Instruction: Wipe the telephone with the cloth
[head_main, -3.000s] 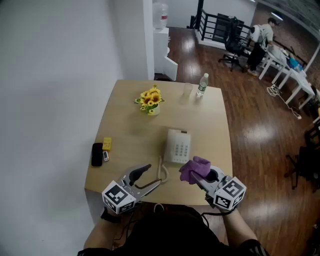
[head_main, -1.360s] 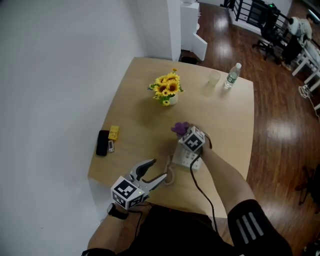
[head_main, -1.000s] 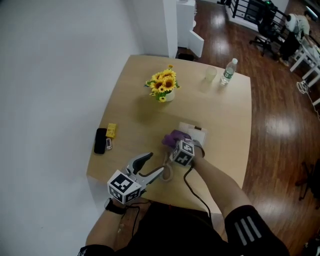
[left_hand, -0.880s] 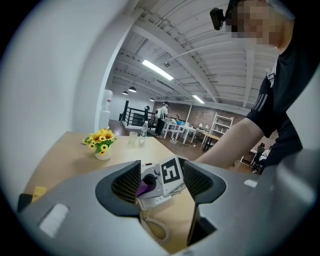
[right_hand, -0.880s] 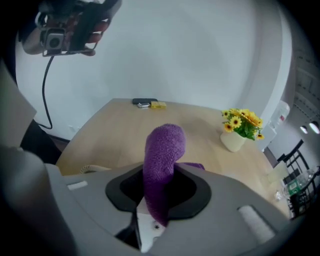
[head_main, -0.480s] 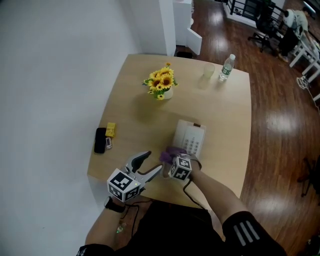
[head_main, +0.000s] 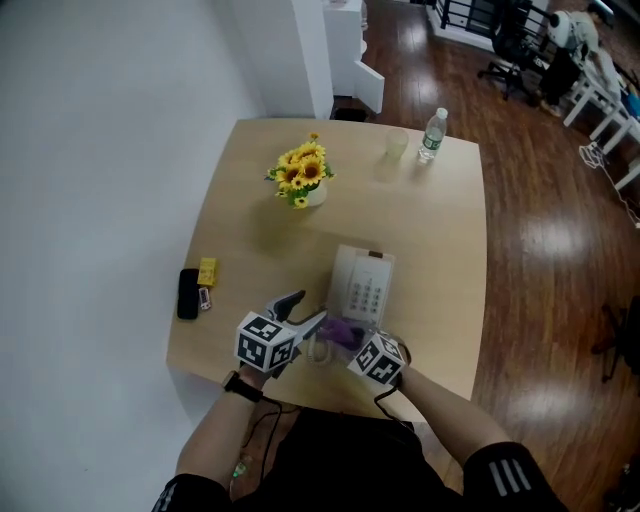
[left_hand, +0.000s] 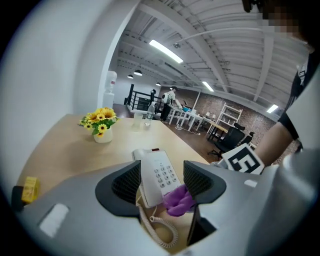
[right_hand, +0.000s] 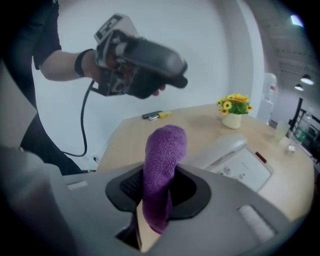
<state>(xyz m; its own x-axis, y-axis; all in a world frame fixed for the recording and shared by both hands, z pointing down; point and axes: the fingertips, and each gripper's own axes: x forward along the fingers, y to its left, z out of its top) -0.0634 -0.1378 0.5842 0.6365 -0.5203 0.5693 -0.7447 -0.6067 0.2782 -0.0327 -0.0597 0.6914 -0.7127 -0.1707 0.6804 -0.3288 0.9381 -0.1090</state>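
The white telephone (head_main: 362, 288) lies mid-table with its handset on the left side, and it also shows in the left gripper view (left_hand: 156, 172) and the right gripper view (right_hand: 235, 160). My right gripper (head_main: 350, 337) is shut on the purple cloth (head_main: 343, 332), which touches the phone's near end. The cloth (right_hand: 162, 170) stands up between the right gripper's (right_hand: 157, 195) jaws. My left gripper (head_main: 302, 311) is open, just left of the phone's near end, holding nothing. In its own view the left gripper (left_hand: 161, 185) frames the phone and the cloth (left_hand: 179, 200).
The coiled cord (head_main: 318, 348) lies by the near table edge. A sunflower pot (head_main: 300, 180), a cup (head_main: 396, 145) and a water bottle (head_main: 431, 134) stand at the far side. A black device (head_main: 188, 293) and a yellow item (head_main: 207, 272) lie at the left edge.
The right gripper has drawn the cloth back along the phone from its far part to its near end. The left gripper has moved in closer to the phone.
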